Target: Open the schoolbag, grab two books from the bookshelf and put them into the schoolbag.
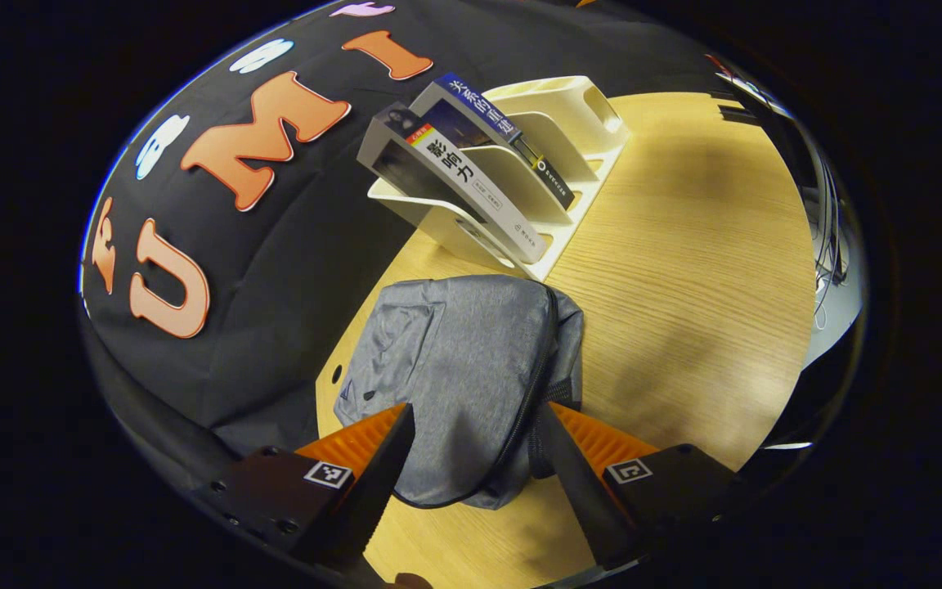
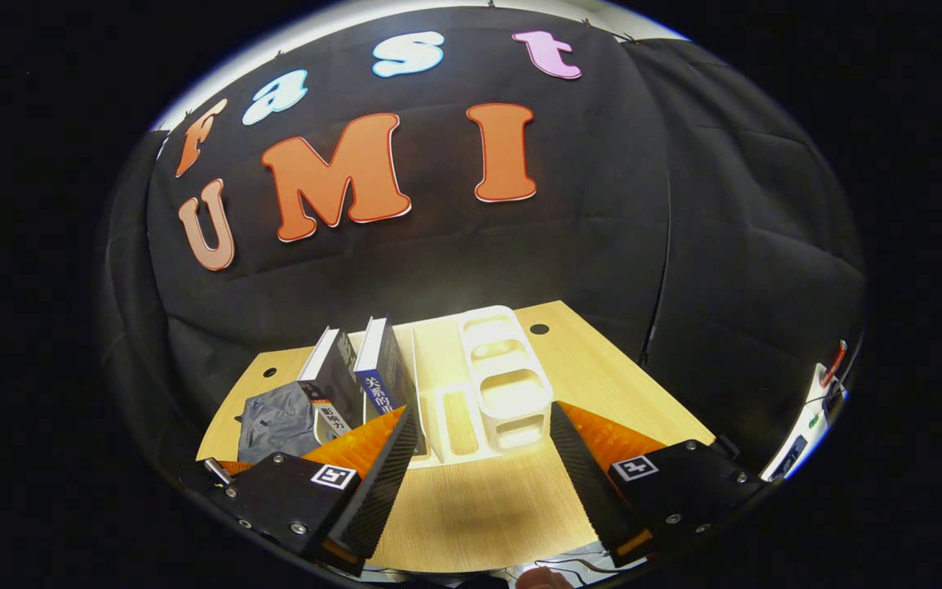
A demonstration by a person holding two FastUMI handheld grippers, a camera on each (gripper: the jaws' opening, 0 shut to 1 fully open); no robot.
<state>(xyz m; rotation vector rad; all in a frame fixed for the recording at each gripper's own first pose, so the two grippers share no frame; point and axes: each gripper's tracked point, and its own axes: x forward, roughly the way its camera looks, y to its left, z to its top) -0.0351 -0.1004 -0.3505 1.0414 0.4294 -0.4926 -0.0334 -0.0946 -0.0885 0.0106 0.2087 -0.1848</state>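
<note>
Currently both tools, left [image 1: 475,458] and right [image 2: 479,450], are hanging released; the zipped schoolbag [image 1: 459,368] is lying on the tabletop [image 1: 684,286] beside the books [image 1: 471,176], and its soft cloth is likely bunching, hiding the zipper.

schoolbag [image 1: 459,368] on table [image 1: 684,270], before bookshelf [image 1: 553,147], two books [image 1: 446,159] in it

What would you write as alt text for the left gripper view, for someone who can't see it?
The open left gripper hovers over a closed grey schoolbag lying on a wooden table. Beyond the bag, a white bookshelf holds two books leaning in its slots.
</note>
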